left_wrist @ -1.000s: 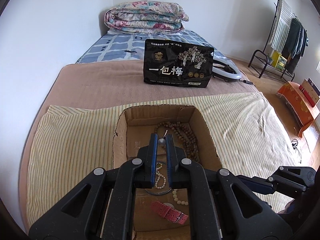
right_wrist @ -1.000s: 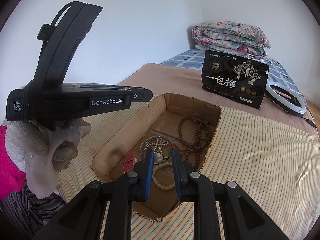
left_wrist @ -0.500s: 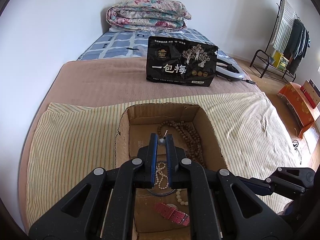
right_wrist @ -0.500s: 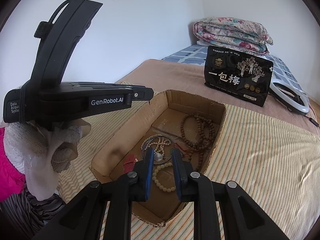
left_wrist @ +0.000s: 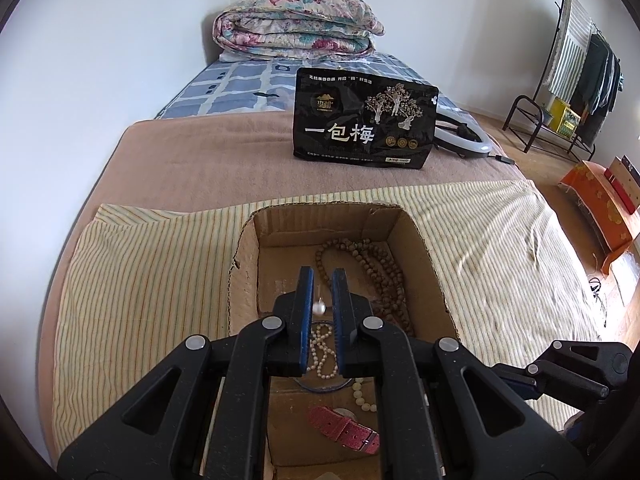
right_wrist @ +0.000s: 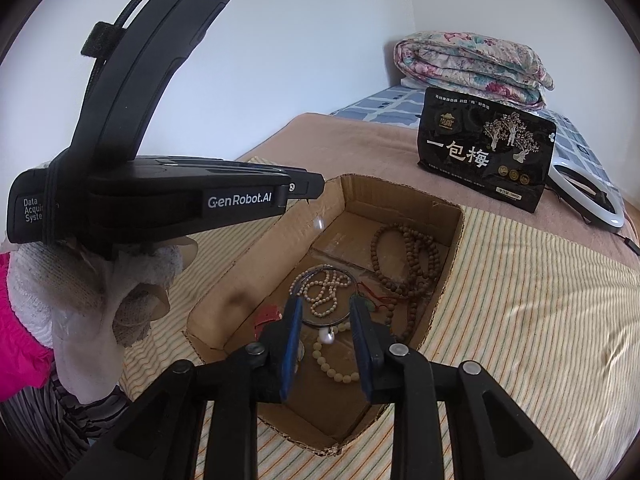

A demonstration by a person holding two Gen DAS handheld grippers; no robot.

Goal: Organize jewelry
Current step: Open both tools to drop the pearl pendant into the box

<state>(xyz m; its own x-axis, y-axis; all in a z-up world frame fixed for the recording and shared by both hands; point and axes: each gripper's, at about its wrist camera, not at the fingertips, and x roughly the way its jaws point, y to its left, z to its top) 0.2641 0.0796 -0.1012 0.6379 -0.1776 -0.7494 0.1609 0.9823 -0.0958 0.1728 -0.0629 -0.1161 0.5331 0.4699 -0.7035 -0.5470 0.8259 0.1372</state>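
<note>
Bright even daylight, soft pale walls, strong fisheye bending with black vignette at the corners, gentle shadow inside the cardboard box, light streaks across the striped cloth, a dangling pearl slightly blurred, near black frames sharp.

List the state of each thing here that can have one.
Left claw: shut, pearl pendant dangling from it.
Right claw: open, jaws just opening; second pearl between them, ungripped.
Cardboard box: open-topped, holding beads.
Snack bag: standing upright.
</note>
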